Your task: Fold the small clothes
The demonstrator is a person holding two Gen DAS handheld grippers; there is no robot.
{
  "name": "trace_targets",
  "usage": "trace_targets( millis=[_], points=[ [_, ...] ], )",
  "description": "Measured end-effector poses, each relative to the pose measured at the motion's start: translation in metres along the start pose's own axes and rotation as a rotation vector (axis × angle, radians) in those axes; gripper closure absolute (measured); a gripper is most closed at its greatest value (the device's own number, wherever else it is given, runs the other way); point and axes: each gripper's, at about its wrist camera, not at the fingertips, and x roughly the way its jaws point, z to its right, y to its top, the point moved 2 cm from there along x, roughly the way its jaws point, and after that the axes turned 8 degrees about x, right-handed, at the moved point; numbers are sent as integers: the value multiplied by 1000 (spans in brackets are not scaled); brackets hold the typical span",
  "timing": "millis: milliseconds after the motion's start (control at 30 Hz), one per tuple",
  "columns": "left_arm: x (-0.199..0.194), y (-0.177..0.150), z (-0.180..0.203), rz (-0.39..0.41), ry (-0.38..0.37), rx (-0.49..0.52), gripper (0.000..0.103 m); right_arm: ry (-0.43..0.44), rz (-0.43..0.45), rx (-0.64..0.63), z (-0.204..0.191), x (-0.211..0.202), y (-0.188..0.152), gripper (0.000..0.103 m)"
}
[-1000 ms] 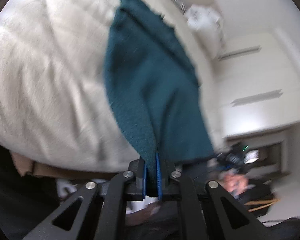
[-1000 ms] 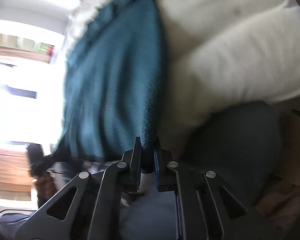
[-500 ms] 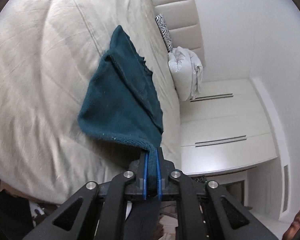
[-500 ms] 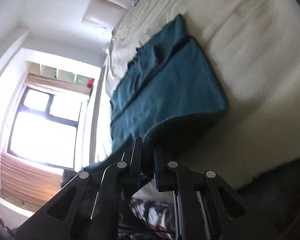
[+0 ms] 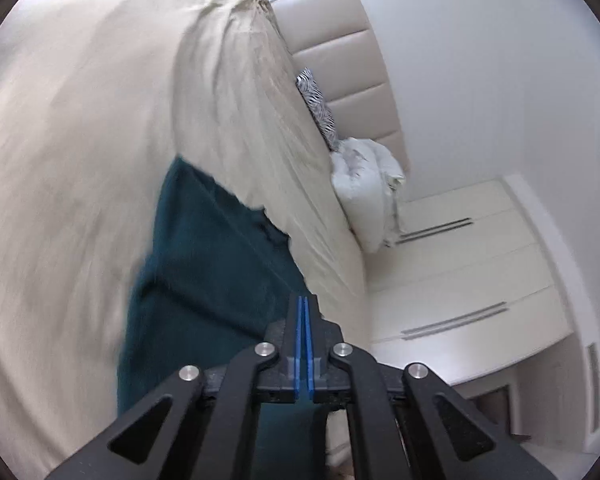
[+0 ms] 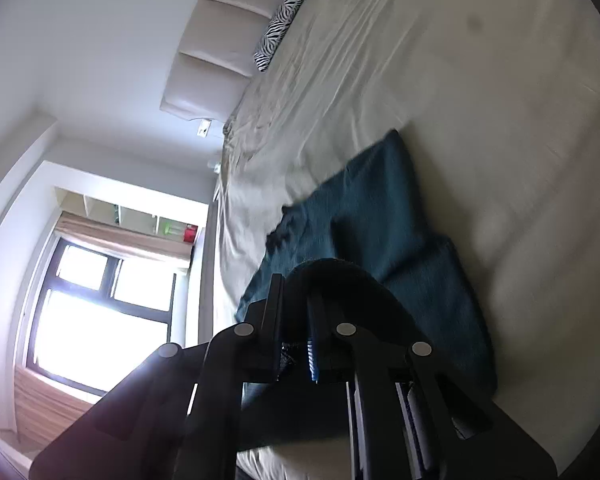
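Observation:
A dark teal knitted garment (image 5: 204, 280) lies on the beige bed sheet (image 5: 80, 140), its near part doubled over the far part. My left gripper (image 5: 303, 308) hovers above the garment's right edge. Its blue pads are pressed together and no cloth shows between them. In the right wrist view the same garment (image 6: 380, 216) lies flat, with a folded step across it. A dark fold of it arches over the tips of my right gripper (image 6: 294, 304), whose jaws are shut on that edge.
A zebra-print pillow (image 5: 318, 108) and a bundled white duvet (image 5: 368, 192) sit by the padded headboard (image 5: 340, 60). White wardrobe doors (image 5: 480, 280) stand beyond the bed's side. A bright window (image 6: 100, 308) fills the right wrist view's lower left.
Both grippers swept the lifted garment edge forward over the bed, and the garment now lies doubled on the sheet. Cloth that sat between the left pads is gone from them; the right still holds its edge.

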Motion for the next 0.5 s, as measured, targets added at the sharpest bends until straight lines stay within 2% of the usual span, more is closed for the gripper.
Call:
trace_targets(
  millis=[67, 100, 133, 167, 200, 267, 300, 333, 400, 467, 500],
  points=[
    [11, 5, -5, -12, -6, -11, 103, -5, 5, 5, -3, 16, 13, 94],
    [12, 3, -1, -19, 2, 27, 103, -15, 3, 7, -3, 23, 18, 94],
    [11, -3, 8, -26, 43, 114, 103, -23, -8, 8, -3, 30, 20, 94],
    [9, -11, 17, -40, 79, 199, 99, -23, -23, -1, -4, 35, 19, 94],
    [8, -21, 24, -62, 108, 285, 90, -27, -38, -28, -5, 38, 14, 94],
    [5, -47, 26, -90, 193, 442, 23, -55, -55, -65, -1, 39, 4, 94],
    [6, -59, 22, -94, 243, 503, 11, -68, -63, -65, 5, 37, -4, 94],
    [7, -67, 16, -110, 270, 534, 7, -75, -69, -60, 10, 37, -7, 94],
    [15, -79, 2, -151, 327, 565, 8, -79, -70, -54, 18, 34, -14, 94],
    [25, -81, -3, -151, 439, 618, 14, -74, -65, -36, 26, 28, -21, 94],
    [28, -83, 0, -148, 459, 654, 16, -71, -66, -27, 29, 27, -23, 94]
  ],
)
